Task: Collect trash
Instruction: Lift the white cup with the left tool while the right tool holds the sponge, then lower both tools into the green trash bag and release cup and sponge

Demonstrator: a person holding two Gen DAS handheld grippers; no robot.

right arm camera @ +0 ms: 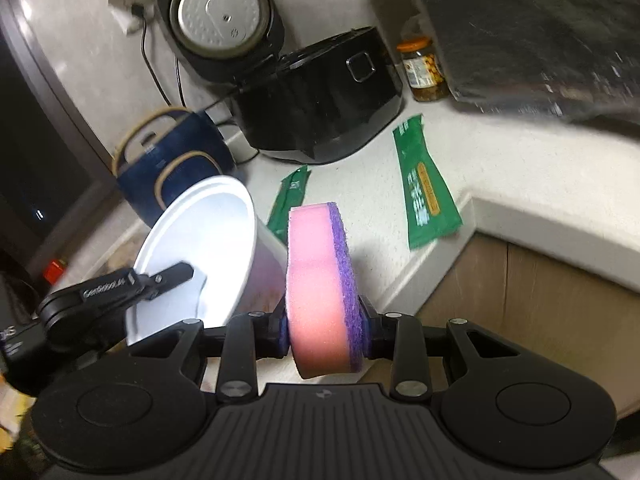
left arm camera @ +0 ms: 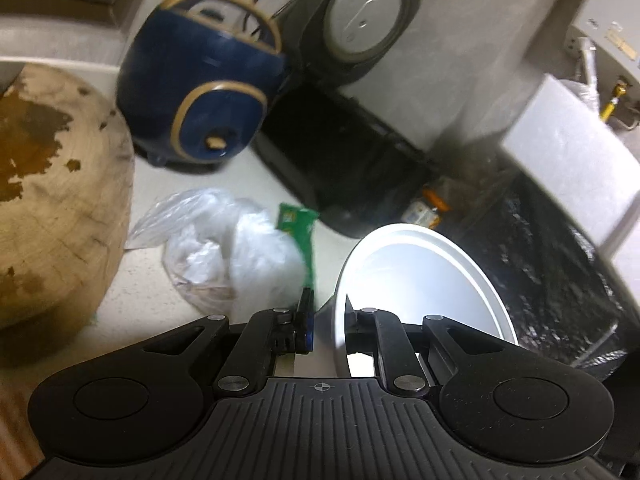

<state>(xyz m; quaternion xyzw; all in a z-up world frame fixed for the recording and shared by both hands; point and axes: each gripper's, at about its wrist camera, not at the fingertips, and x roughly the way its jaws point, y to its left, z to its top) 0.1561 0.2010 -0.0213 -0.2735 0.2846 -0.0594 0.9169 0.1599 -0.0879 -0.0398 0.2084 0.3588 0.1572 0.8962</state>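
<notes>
Left hand-held gripper (left arm camera: 326, 318) clamps the white cup (left arm camera: 420, 280) rim, right hand-held gripper (right arm camera: 325, 330) squeezes a sponge (right arm camera: 320, 292); keep the cup level while lowering the sponge inside.

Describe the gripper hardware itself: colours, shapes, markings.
Both the left gripper and the right gripper are matte black: ribbed centre plate with a small crosshair mark, two round side lobes, linkage arms with silver pivot pins. The fingers carry blue pads. White lettering, illegible, marks the left one's side.

wooden block (left arm camera: 52, 200): cut off left | jar (left arm camera: 430, 206): blurred, label unreadable
</notes>
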